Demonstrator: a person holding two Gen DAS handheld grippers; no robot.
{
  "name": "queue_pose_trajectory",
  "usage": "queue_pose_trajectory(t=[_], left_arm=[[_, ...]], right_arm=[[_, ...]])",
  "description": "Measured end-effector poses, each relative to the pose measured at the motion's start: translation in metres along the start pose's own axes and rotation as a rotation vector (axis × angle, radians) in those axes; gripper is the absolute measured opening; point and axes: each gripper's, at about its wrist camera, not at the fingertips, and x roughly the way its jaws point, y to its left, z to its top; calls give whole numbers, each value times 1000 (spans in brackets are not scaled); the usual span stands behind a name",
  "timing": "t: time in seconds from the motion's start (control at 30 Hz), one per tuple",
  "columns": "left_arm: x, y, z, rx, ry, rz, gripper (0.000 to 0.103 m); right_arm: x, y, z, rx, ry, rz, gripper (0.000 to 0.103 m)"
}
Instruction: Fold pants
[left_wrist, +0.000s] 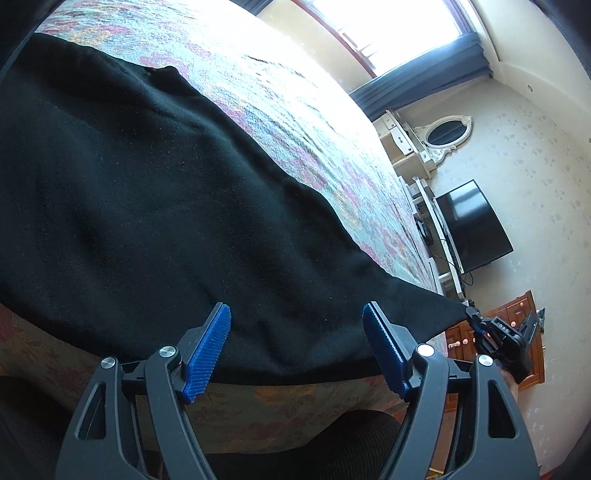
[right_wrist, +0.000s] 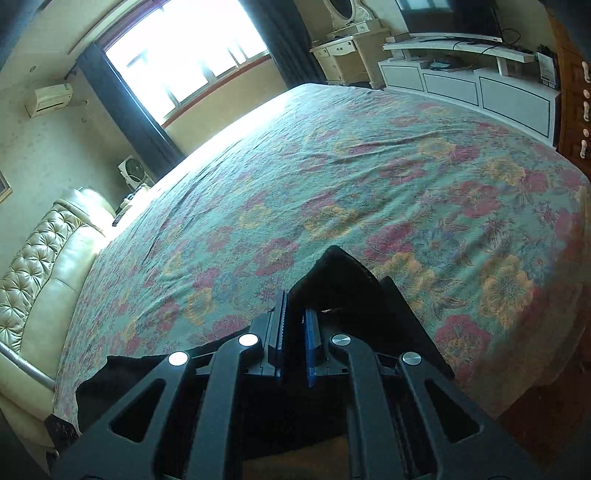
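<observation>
Black pants (left_wrist: 155, 206) spread across near side of bed (left_wrist: 295, 110), over floral bedspread (right_wrist: 332, 177). One corner drawn out to right, pinched in right claw (left_wrist: 474, 317); right wrist view shows right claw (right_wrist: 294, 325) clamped on bunched black cloth. Left claw (left_wrist: 295, 347) fingers wide apart, hanging over pants' near edge, gripping nothing. Window (right_wrist: 184, 59) far, television (left_wrist: 472, 229) right, padded headboard (right_wrist: 44, 258) left.

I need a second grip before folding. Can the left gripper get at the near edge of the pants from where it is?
Probably yes. The left gripper has its jaws open right at the near edge of the black pants on the bed, with nothing between. The right gripper already pinches a corner.
</observation>
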Motion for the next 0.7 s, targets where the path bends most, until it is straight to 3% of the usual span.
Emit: queue_pose_trajectory(t=[0.23, 0.37, 0.5, 0.7], left_arm=[[11, -17, -17, -29, 46, -96, 73], [23, -36, -29, -57, 63, -172, 73], [35, -45, -33, -46, 76, -167, 73], [43, -32, -33, -63, 102, -130, 73]], right_arm=[[11, -49, -29, 78, 107, -44, 8], [7, -53, -30, 113, 97, -3, 8], [0, -67, -31, 167, 99, 19, 8], [13, -110, -61, 258, 206, -11, 8]])
